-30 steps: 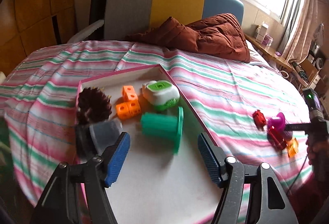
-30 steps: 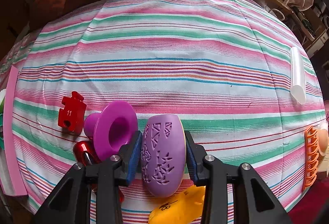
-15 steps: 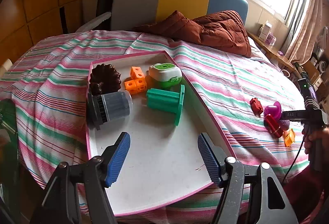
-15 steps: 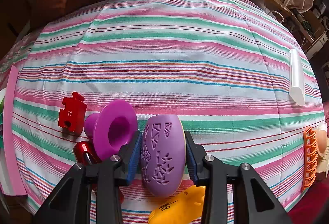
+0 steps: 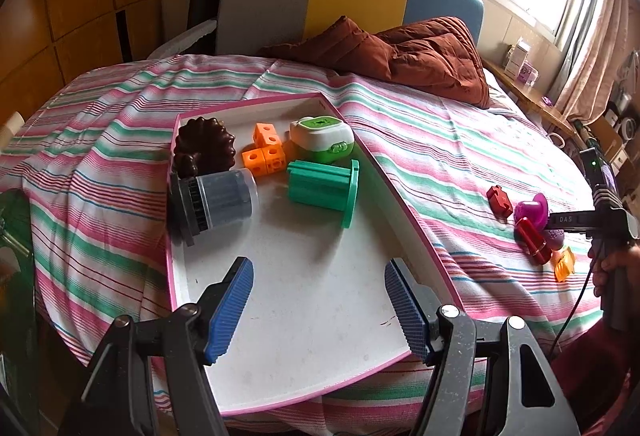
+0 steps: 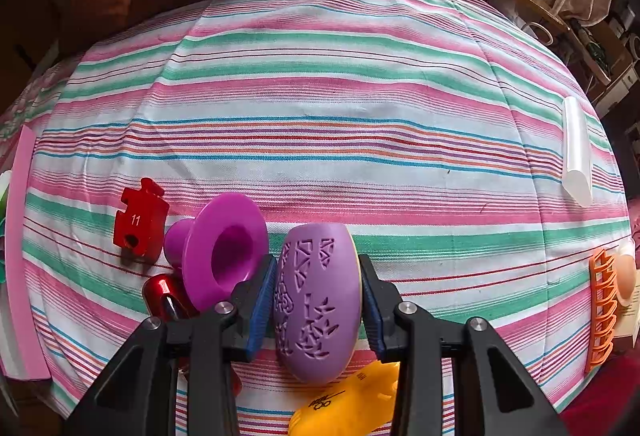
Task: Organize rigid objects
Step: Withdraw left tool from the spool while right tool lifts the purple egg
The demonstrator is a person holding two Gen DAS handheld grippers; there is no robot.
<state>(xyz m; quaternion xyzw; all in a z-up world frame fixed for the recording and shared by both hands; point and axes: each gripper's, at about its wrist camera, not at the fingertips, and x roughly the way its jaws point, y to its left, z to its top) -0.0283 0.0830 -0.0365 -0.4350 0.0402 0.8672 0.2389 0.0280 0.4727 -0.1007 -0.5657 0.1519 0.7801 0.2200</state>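
Over the white tray [image 5: 304, 300], the left gripper [image 5: 319, 298] is held level above bare tray floor, jaws spread wide, nothing between them. Rightward on the striped bed [image 6: 340, 140], the right gripper [image 6: 318, 300] is kept low, jaws clamped around the purple egg-shaped toy [image 6: 318, 300], beside the magenta funnel [image 6: 224, 248].

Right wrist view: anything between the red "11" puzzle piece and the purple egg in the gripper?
Yes: the magenta funnel-shaped piece lies on its side between the red puzzle piece and the purple egg, which the right gripper is clamping. Right wrist view shows it.
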